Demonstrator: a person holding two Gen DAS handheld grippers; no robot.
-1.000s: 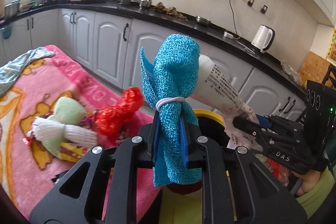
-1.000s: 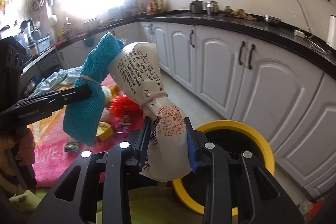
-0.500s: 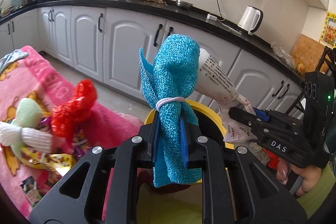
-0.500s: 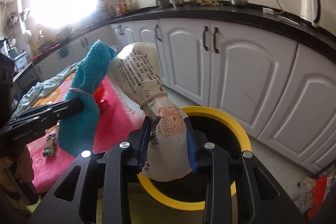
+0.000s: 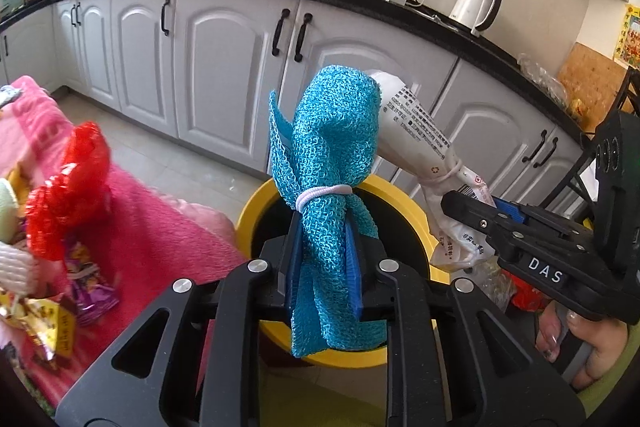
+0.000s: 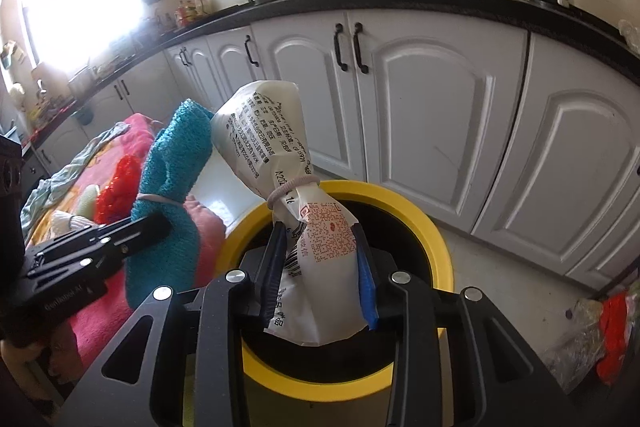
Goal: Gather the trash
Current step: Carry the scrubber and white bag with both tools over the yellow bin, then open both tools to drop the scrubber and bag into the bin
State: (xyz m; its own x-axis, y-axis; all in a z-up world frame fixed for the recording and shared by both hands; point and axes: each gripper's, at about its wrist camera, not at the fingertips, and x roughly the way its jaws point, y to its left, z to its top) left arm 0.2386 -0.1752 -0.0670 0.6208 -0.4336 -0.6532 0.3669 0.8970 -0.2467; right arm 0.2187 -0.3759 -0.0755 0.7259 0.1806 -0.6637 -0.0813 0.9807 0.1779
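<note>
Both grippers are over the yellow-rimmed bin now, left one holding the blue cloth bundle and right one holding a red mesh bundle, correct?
Not quite. The right gripper holds a white printed bag tied with a band, as the right wrist view shows. The red mesh bundle lies on the pink blanket. The left gripper does hold the blue cloth bundle, both over the bin.

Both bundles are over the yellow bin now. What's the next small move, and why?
Probably open both and let them drop. The left hand-held gripper clamps the blue mesh bundle and the right hand-held gripper the white printed bag, both over the yellow bin.
</note>
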